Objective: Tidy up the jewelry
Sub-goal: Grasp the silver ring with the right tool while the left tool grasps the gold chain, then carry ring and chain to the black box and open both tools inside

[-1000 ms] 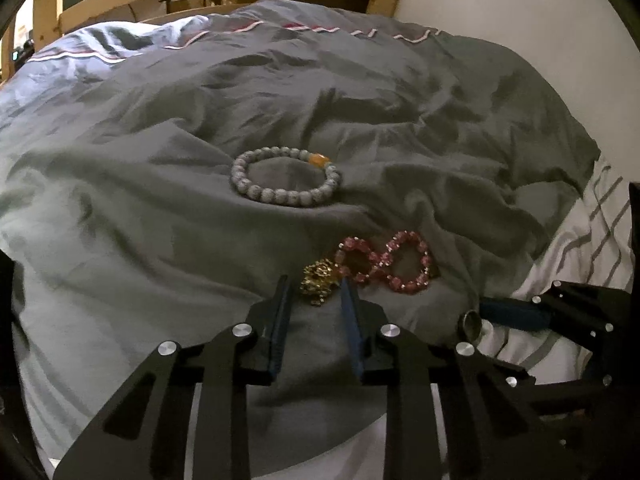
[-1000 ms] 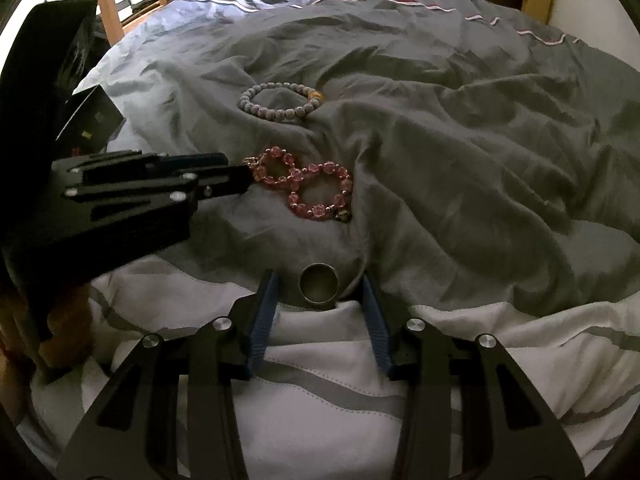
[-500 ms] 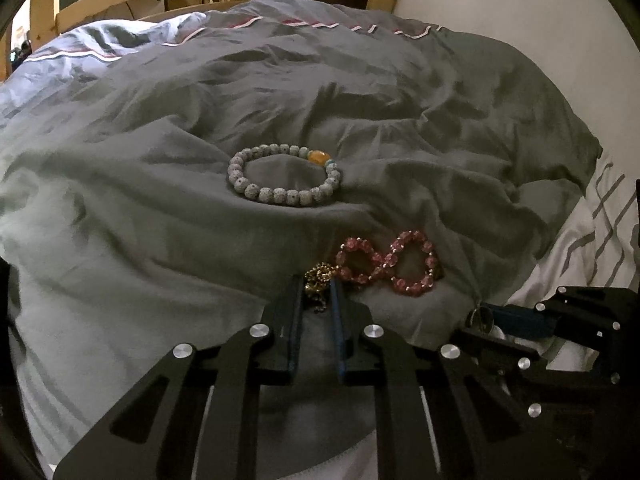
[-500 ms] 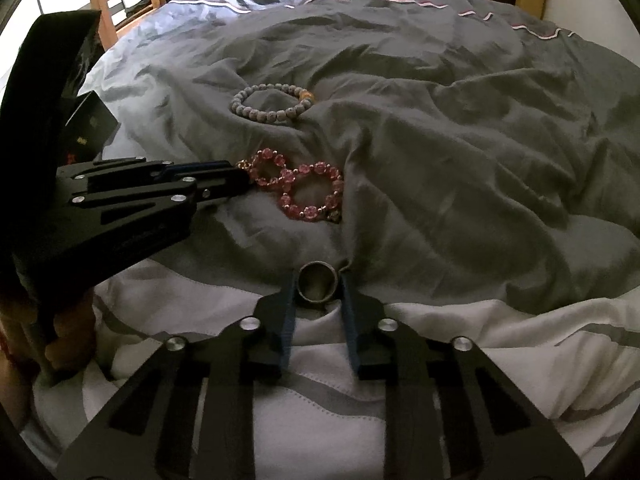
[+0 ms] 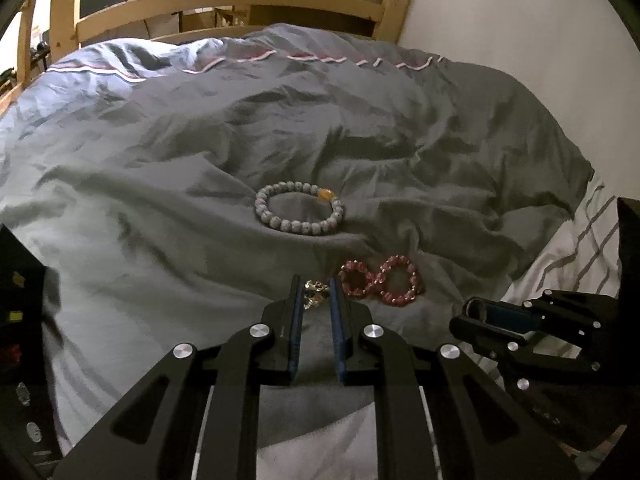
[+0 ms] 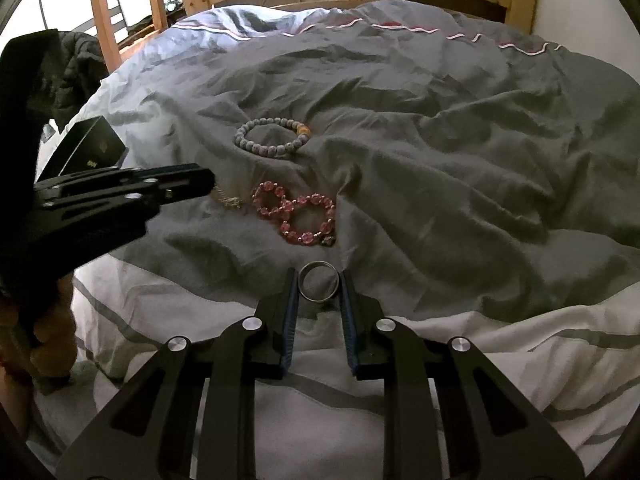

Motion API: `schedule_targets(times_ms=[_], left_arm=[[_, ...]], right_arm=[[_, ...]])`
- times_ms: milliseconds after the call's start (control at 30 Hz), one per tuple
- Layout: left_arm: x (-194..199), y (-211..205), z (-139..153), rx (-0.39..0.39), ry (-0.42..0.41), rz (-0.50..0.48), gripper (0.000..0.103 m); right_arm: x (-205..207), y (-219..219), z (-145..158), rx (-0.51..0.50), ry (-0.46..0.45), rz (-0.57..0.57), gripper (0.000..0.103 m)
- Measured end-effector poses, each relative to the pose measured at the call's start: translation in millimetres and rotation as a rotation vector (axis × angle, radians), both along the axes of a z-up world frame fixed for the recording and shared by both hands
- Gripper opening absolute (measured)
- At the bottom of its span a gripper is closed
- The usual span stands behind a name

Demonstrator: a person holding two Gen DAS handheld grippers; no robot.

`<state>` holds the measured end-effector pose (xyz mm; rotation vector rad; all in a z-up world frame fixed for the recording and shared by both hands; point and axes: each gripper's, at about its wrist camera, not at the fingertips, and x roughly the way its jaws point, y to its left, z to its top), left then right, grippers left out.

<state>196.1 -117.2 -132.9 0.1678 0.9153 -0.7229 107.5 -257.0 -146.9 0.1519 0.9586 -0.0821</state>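
My left gripper (image 5: 315,289) is shut on a small gold chain piece (image 5: 313,295) and holds it just above the grey duvet (image 5: 200,160). My right gripper (image 6: 319,284) is shut on a silver ring (image 6: 320,286), held upright between the pads. A pink beaded bracelet (image 5: 380,281), twisted into a figure eight, lies on the duvet right of the left gripper; it also shows in the right wrist view (image 6: 296,216). A grey beaded bracelet (image 5: 300,209) with one orange bead lies farther back; it also shows in the right wrist view (image 6: 273,135).
A black box (image 6: 90,152) sits at the bed's left edge. A striped white sheet (image 6: 480,360) lies at the near side. A wooden bed frame (image 5: 224,4) stands at the far end, a white wall (image 5: 520,20) to the right.
Both grippers closed: the left on the gold chain piece, the right on the silver ring. Both have since lifted and drawn back a little with their pieces.
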Motion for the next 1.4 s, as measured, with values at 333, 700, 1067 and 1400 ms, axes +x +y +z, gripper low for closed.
schedule_targets(times_ms=[333,700,1067,1400], left_arm=[[-11,17,19,0.006,-0.025,0.037,0.013],[-26,46,41,0.027,-0.043,0.113,0.013],[-38,76,69,0.06,-0.086,0.177,0.013],[-26,132,94,0.056,-0.122,0.292,0.013]], right_arm=[[-5,0,10,-0.008,-0.024,0.003,0.021],[-11,11,38,0.007,-0.075,0.036,0.021],[-19,29,61,0.014,-0.108,0.072,0.021],[-4,78,71,-0.002,-0.122,0.163,0.021]])
